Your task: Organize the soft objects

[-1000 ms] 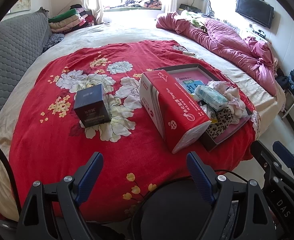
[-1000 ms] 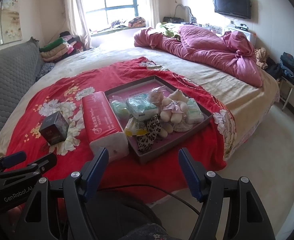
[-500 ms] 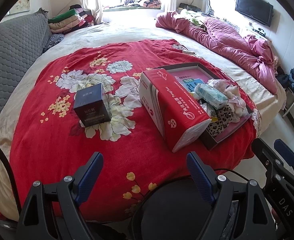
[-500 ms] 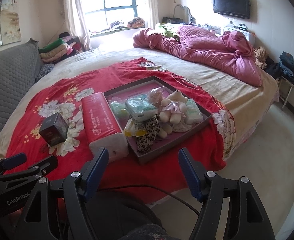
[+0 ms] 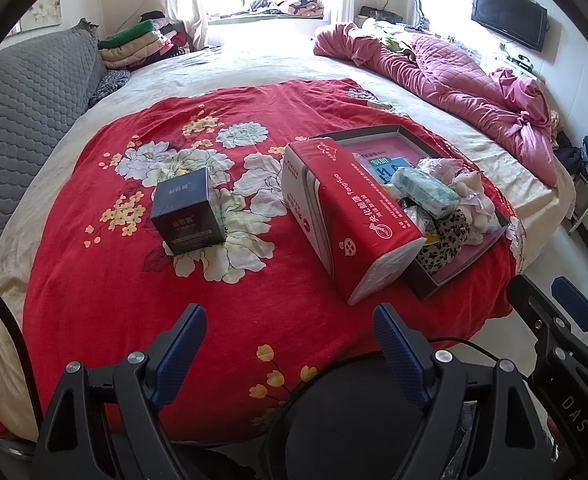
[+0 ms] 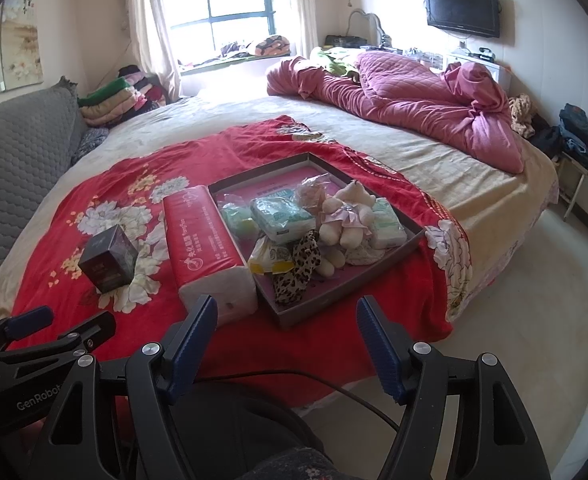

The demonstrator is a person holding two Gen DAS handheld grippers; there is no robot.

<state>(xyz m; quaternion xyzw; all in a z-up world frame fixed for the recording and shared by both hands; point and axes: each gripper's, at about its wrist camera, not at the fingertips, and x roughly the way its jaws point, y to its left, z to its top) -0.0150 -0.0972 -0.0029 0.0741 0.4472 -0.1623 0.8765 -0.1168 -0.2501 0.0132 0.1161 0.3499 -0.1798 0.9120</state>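
A shallow dark tray [image 6: 412, 242] [image 5: 474, 258] lies on the red flowered blanket [image 5: 106, 276] [image 6: 106, 184] on the bed. In it sit a cream plush toy [image 6: 346, 216] [image 5: 472, 196], a leopard-print cloth [image 6: 300, 264] [image 5: 444, 246], tissue packs [image 6: 282, 216] [image 5: 424, 192] and a yellow packet [image 6: 272, 258]. A long red tissue package [image 5: 346, 216] [image 6: 206, 240] lies against the tray's left side. A dark box [image 5: 188, 210] [image 6: 110, 258] stands further left. My left gripper [image 5: 290, 326] hangs open near the bed's front edge, empty. My right gripper [image 6: 286, 316] is open and empty, short of the tray.
A crumpled pink quilt [image 6: 406, 96] [image 5: 454, 72] covers the bed's far right. A grey quilted sofa back [image 5: 18, 108] [image 6: 10, 152] lines the left, with folded clothes [image 6: 110, 100] behind. Bare floor [image 6: 534, 320] lies right of the bed; a stool with clothes [image 6: 574, 140] stands by the wall.
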